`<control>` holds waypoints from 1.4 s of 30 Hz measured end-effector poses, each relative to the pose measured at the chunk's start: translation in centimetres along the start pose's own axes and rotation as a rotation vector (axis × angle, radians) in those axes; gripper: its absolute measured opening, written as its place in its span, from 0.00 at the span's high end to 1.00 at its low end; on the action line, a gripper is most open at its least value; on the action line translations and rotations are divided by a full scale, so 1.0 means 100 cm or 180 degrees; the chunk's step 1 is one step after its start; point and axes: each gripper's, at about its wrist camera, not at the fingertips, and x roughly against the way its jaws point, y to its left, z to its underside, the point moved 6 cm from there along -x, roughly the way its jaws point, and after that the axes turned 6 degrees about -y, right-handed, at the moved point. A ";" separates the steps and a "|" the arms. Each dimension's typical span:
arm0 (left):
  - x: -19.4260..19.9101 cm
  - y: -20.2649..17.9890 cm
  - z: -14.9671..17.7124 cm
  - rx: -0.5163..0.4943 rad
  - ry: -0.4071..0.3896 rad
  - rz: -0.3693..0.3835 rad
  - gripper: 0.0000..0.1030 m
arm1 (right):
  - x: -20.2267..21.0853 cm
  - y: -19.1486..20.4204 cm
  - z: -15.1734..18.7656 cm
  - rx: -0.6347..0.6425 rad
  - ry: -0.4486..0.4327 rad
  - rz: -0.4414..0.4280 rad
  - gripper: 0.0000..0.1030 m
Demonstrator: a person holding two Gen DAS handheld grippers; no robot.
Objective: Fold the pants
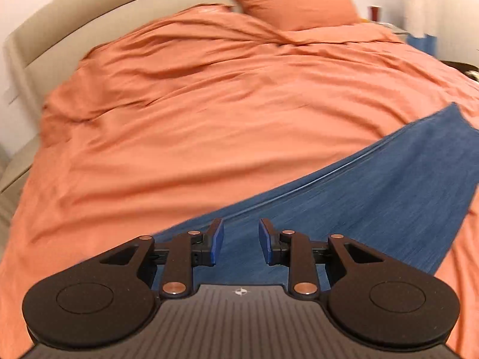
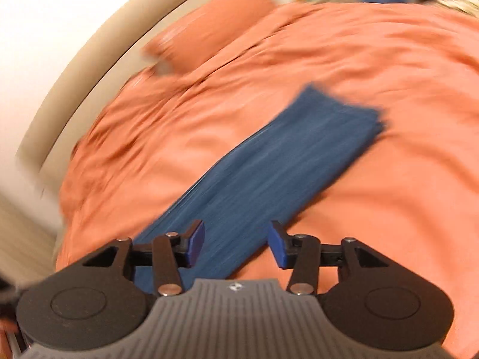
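The blue pants (image 1: 374, 185) lie flat on the orange bed cover (image 1: 185, 125) as one long strip, legs stacked together. In the left wrist view they run from under my left gripper (image 1: 241, 243) up to the right. My left gripper is open and empty, just above the near end of the pants. In the right wrist view the pants (image 2: 269, 167) stretch diagonally away to the upper right. My right gripper (image 2: 236, 246) is open and empty over their near end. This view is motion-blurred.
An orange pillow (image 1: 296, 3) lies at the head of the bed against a beige headboard (image 1: 89, 18). A nightstand with small items (image 1: 419, 9) stands at the far right. The bed's left edge (image 1: 12, 179) drops to the floor.
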 end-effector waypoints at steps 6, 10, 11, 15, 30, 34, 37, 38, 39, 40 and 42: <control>-0.047 -0.088 -0.020 -0.0116 0.0048 0.0599 0.67 | -0.036 -0.108 -0.051 -0.0923 -0.0061 0.0114 0.50; -0.082 -0.138 -0.020 -0.0233 0.0134 0.0796 0.67 | -0.070 -0.148 -0.060 -0.1253 -0.0011 0.0083 0.50; -0.089 -0.144 -0.021 -0.0223 0.0155 0.0836 0.67 | -0.078 -0.153 -0.059 -0.1299 -0.0003 0.0087 0.50; -0.117 -0.171 -0.025 -0.0185 0.0194 0.0940 0.67 | -0.106 -0.174 -0.063 -0.1544 -0.0025 -0.0138 0.63; -0.205 -0.200 -0.048 -0.0148 0.0360 0.0571 0.75 | -0.101 -0.176 -0.078 -0.1062 -0.0181 -0.0260 0.96; -0.209 -0.202 -0.053 -0.0068 0.0471 0.0508 0.78 | -0.101 -0.171 -0.079 -0.0997 -0.0192 -0.0186 0.96; -0.190 -0.201 -0.058 -0.0016 0.0366 0.0530 0.81 | -0.095 -0.162 -0.084 -0.0932 -0.0195 -0.0151 0.96; -0.181 -0.201 -0.058 0.0030 0.0360 0.0591 0.81 | -0.092 -0.156 -0.087 -0.0859 -0.0205 -0.0152 0.97; -0.171 -0.202 -0.055 0.0056 0.0365 0.0672 0.81 | -0.087 -0.149 -0.091 -0.0765 -0.0218 -0.0154 0.97; -0.162 -0.205 -0.052 0.0051 0.0365 0.0743 0.81 | -0.081 -0.140 -0.095 -0.0643 -0.0228 -0.0150 0.97; -0.141 -0.215 -0.039 -0.0011 0.0356 0.0872 0.81 | -0.071 -0.123 -0.104 -0.0431 -0.0257 -0.0166 0.97</control>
